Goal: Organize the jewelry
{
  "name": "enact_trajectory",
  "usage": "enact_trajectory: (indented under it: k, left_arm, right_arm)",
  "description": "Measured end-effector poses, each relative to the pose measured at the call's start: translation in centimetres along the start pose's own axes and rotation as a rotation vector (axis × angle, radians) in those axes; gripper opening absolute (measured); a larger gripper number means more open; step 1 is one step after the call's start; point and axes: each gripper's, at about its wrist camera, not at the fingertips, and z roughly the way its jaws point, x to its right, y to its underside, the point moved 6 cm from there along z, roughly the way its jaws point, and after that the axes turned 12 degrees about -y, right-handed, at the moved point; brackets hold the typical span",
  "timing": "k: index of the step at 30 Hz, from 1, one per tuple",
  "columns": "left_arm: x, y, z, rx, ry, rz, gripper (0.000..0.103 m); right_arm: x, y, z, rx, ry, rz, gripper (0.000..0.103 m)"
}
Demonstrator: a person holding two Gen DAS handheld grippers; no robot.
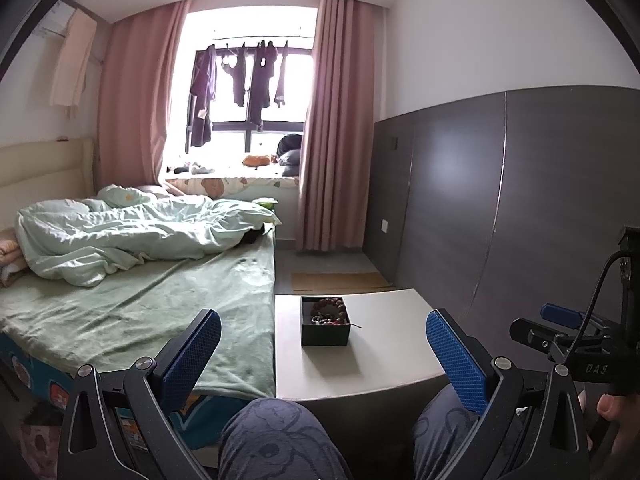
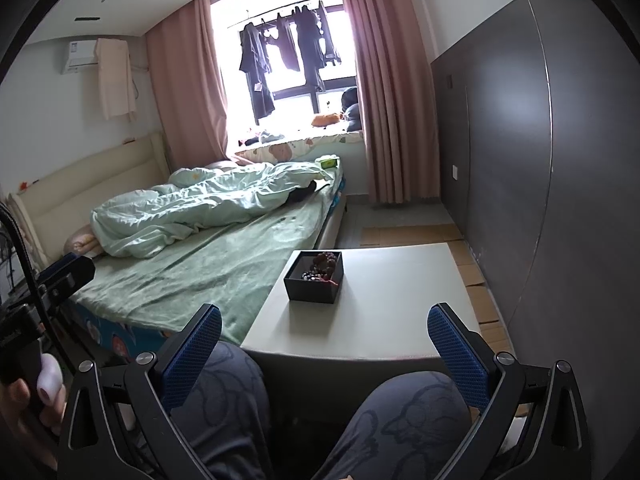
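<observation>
A small black box (image 1: 325,336) (image 2: 314,290) stands on a low white table (image 1: 384,360) (image 2: 384,312). Inside it lie a reddish-brown bead bracelet (image 1: 329,305) (image 2: 325,260) and a darker bead string (image 1: 323,320) (image 2: 314,276); a thin red cord hangs over its rim. My left gripper (image 1: 323,330) is open, held well short of the box above the person's knees. My right gripper (image 2: 324,330) is open too, with nothing between its blue pads (image 2: 456,348). In the left wrist view the right gripper shows at the right edge (image 1: 560,324).
A bed with a green sheet (image 1: 160,304) (image 2: 208,264) and a rumpled pale duvet (image 1: 132,232) adjoins the table's left side. A grey wall panel (image 1: 520,208) runs along the right. Cardboard sheets (image 2: 476,276) lie on the floor. The person's knees (image 2: 404,420) sit below the table's front edge.
</observation>
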Motion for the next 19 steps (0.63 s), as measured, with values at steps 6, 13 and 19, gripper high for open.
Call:
enact_trajectory:
  k: [6, 13, 19]
  left_arm:
    - [0.01, 0.07, -0.08, -0.003, 0.003, 0.001, 0.103]
    - [0.13, 0.21, -0.26, -0.003, 0.006, 0.017, 0.103]
    - [-0.04, 0.31, -0.45, -0.005, 0.001, 0.015, 0.103]
  right_arm:
    - [-0.04, 0.20, -0.01, -0.006, -0.001, 0.004, 0.103]
    - [-0.03, 0.41, 0.24, -0.020, 0.002, 0.014, 0.103]
    - [-0.05, 0.50, 0.30, -0.023, 0.000, 0.016, 0.103]
